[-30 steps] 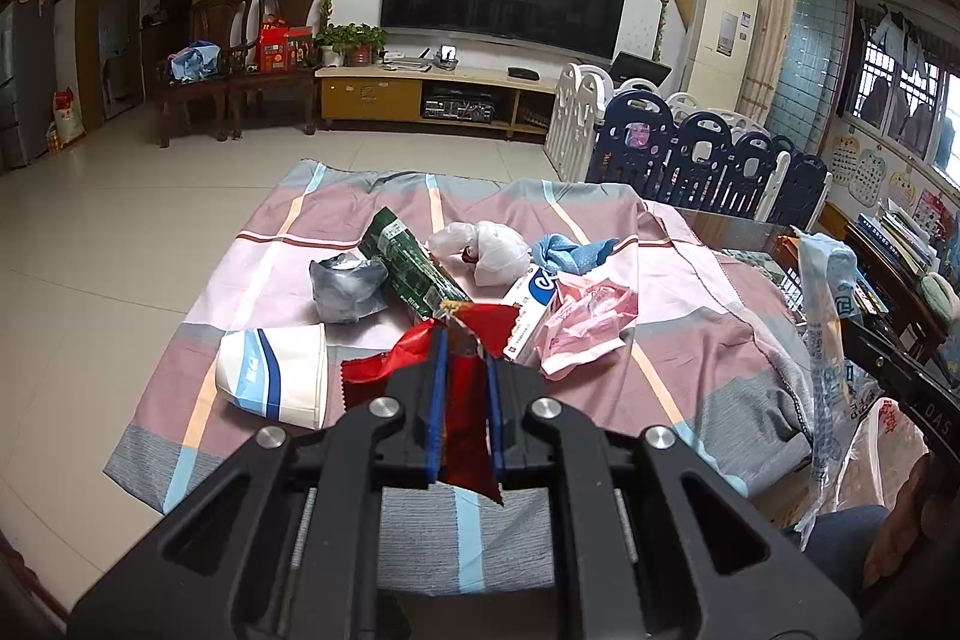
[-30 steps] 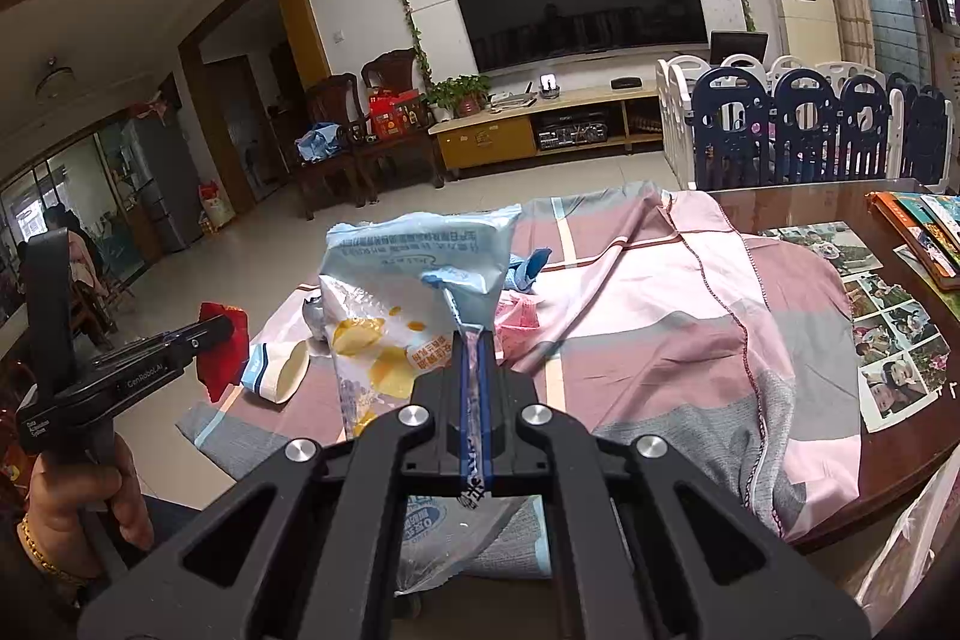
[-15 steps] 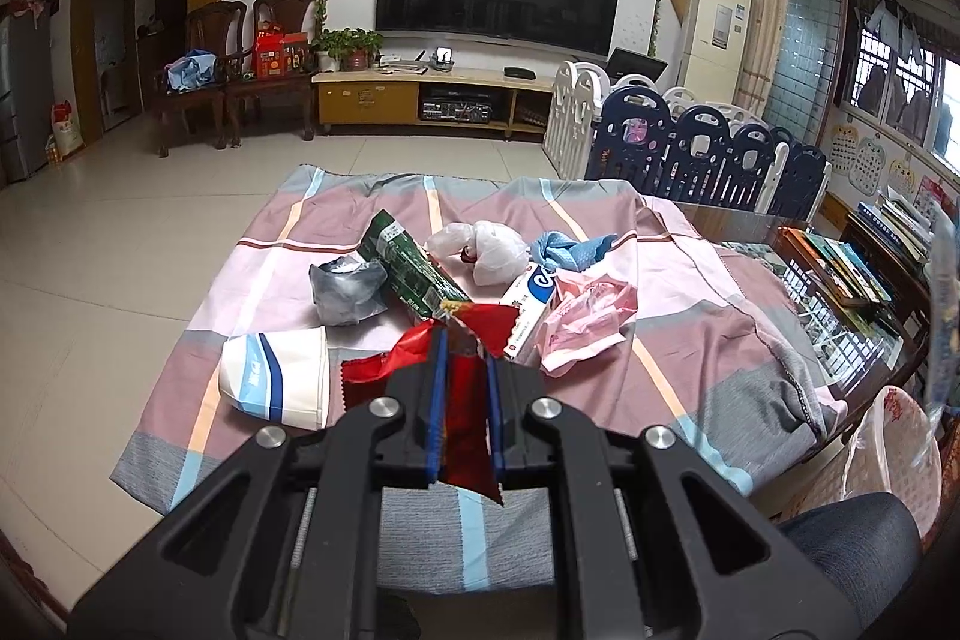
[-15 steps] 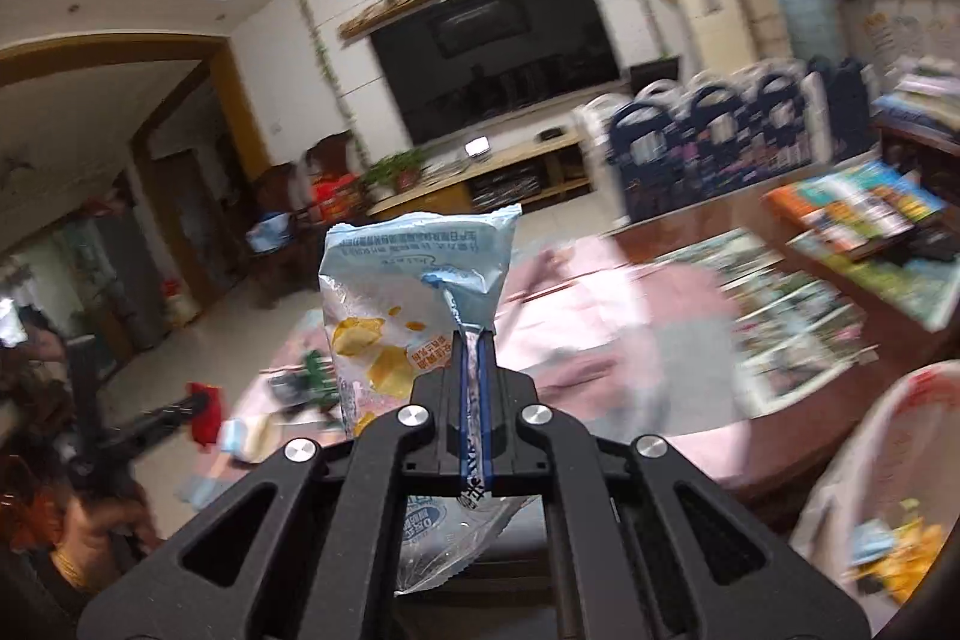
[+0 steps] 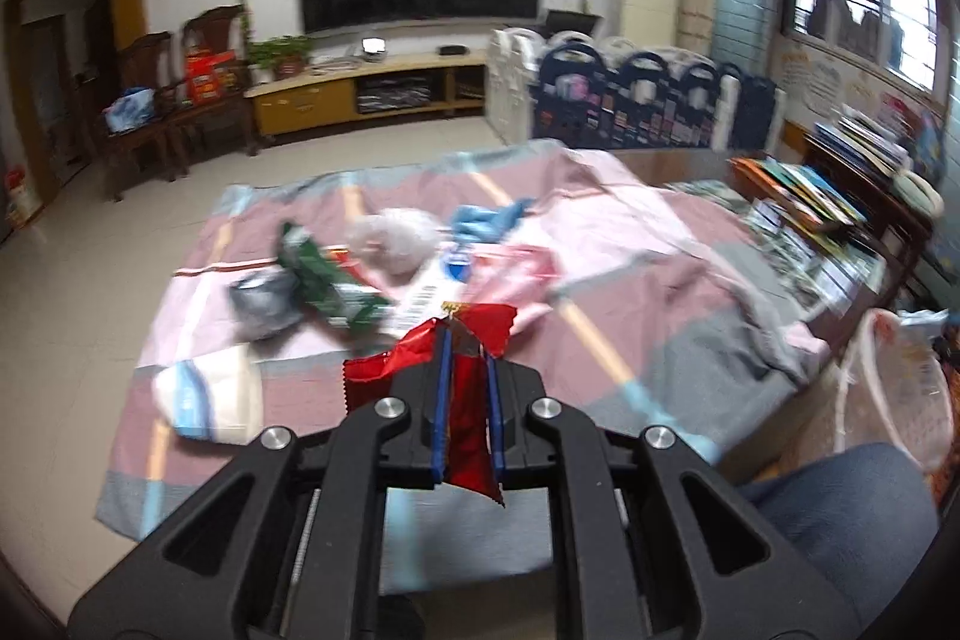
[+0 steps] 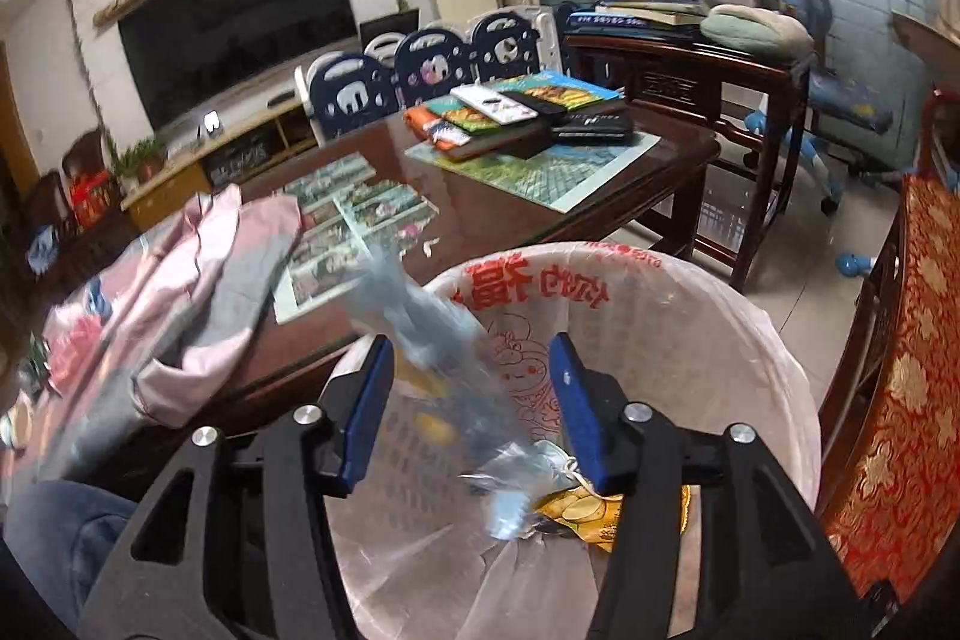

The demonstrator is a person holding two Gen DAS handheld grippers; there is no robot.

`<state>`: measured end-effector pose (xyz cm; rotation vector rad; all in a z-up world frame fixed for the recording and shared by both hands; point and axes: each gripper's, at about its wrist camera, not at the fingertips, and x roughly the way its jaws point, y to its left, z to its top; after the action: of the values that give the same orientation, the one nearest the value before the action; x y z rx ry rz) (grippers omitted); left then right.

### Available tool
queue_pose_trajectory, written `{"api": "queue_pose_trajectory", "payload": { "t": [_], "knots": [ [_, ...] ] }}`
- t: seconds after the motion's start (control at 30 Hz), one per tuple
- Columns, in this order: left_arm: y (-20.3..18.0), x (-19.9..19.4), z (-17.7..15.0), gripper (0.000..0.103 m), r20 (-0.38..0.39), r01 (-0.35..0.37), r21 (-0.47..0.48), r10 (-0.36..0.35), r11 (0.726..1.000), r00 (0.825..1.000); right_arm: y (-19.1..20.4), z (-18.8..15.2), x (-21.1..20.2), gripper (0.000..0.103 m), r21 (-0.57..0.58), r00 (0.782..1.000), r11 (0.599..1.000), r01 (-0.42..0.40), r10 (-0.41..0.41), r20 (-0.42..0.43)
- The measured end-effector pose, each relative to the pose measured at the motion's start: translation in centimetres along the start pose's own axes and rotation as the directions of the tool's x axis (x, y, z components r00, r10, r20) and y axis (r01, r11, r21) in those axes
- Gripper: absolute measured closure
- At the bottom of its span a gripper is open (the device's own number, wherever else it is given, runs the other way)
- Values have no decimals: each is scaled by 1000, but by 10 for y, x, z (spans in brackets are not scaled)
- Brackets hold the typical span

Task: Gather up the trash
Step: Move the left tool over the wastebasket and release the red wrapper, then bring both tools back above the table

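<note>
While our right tongs [image 6: 474,400] are opening over the lined bin [image 6: 750,316], blue snack bag [image 6: 444,340] dropping btwn pads, left tongs [image 5: 467,388] clamp red wrapper [image 5: 468,418] — bin it next.

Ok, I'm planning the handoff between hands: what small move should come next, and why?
Probably carry the left hand-held gripper across to the lined bin. It is shut on a red wrapper over the cloth. The right hand-held gripper is over the bin, jaws opening, pads clear of the blurred blue snack bag dropping between them.
</note>
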<state>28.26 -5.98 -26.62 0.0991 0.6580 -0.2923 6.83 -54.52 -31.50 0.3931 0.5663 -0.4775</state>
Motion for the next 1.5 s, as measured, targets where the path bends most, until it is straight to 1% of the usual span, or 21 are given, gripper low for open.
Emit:
{"api": "queue_pose_trajectory", "payload": {
  "t": [0.07, 0.17, 0.27, 0.37, 0.4, 0.43, 0.47, 0.5, 0.53, 0.63, 0.7, 0.77, 0.8, 0.9, 1.0, 1.07, 1.13, 1.27, 1.33, 1.4, 1.5],
  "knots": [
    [-44, 0, 10, 92, -11, 91, 42, -91, 995, 996, -1, 5, -25, 32, 44, 997, 999, -9, 5, 81],
    [-138, -2, 24, 92, -42, 247, 155, -244, 957, 969, -2, 17, -51, 21, 55, 986, 998, -42, 32, 162],
    [-240, -2, 30, 91, -124, 416, 255, -397, 873, 909, -8, 36, -67, 18, 73, 983, 996, -53, 39, 180],
    [-333, 1, 24, 91, -228, 558, 306, -509, 771, 830, -32, 59, -97, 18, 175, 966, 982, -67, 20, 256],
    [-366, 4, 21, 89, -273, 605, 314, -541, 732, 796, -39, 64, -108, 18, 211, 959, 974, -86, 24, 281],
    [-383, 7, 18, 75, -306, 632, 309, -555, 711, 774, -44, 66, -117, 18, 231, 953, 967, -104, 30, 300],
    [-402, 13, 13, 36, -354, 657, 296, -559, 693, 750, -46, 70, -124, 18, 244, 948, 963, -116, 33, 318],
    [-418, 19, 7, 19, -385, 656, 286, -543, 699, 747, -47, 72, -131, 18, 250, 942, 961, -122, 32, 335],
    [-422, 20, 5, 10, -376, 641, 288, -532, 711, 759, -45, 73, -138, 18, 246, 935, 961, -127, 33, 352],
    [-405, 20, 5, 10, -333, 597, 281, -507, 751, 795, -31, 69, -138, 18, 204, 933, 968, -148, 68, 353],
    [-370, 18, 12, 10, -285, 560, 241, -493, 793, 822, -13, 61, -129, 18, 170, 935, 970, -173, 108, 338],
    [-321, 10, 21, 8, -206, 499, 217, -460, 839, 864, 7, 52, -119, 18, 141, 938, 968, -207, 155, 310],
    [-288, 1, 25, 8, -147, 444, 211, -421, 871, 895, 26, 45, -109, 18, 120, 940, 964, -239, 199, 276],
    [-207, -24, 37, 5, -2, 283, 181, -288, 942, 958, 79, 30, -95, 18, 35, 924, 945, -324, 309, 224],
    [-120, -52, 33, 4, 105, 96, 105, -107, 990, 989, 158, 17, -87, 18, -135, 870, 887, -443, 461, 175],
    [-72, -65, 27, 3, 125, -10, 45, 4, 999, 992, 205, 9, -85, 18, -232, 831, 832, -504, 540, 130],
    [-29, -76, 14, 3, 129, -123, -12, 124, 992, 984, 250, 4, -87, 18, -331, 811, 786, -522, 578, 94],
    [16, -89, -11, 3, 180, -224, -59, 231, 973, 956, 294, 9, -91, 18, -369, 775, 744, -557, 626, 93],
    [28, -91, -25, 3, 198, -240, -86, 253, 967, 947, 307, 0, -88, 17, -406, 775, 736, -542, 624, 97],
    [35, -93, -26, 3, 194, -230, -122, 251, 965, 948, 322, -9, -72, 16, -445, 821, 741, -502, 570, 22],
    [31, -87, -27, 3, 170, -247, -107, 262, 963, 950, 331, -7, -68, 16, -444, 822, 739, -507, 569, 9]
  ]
}}
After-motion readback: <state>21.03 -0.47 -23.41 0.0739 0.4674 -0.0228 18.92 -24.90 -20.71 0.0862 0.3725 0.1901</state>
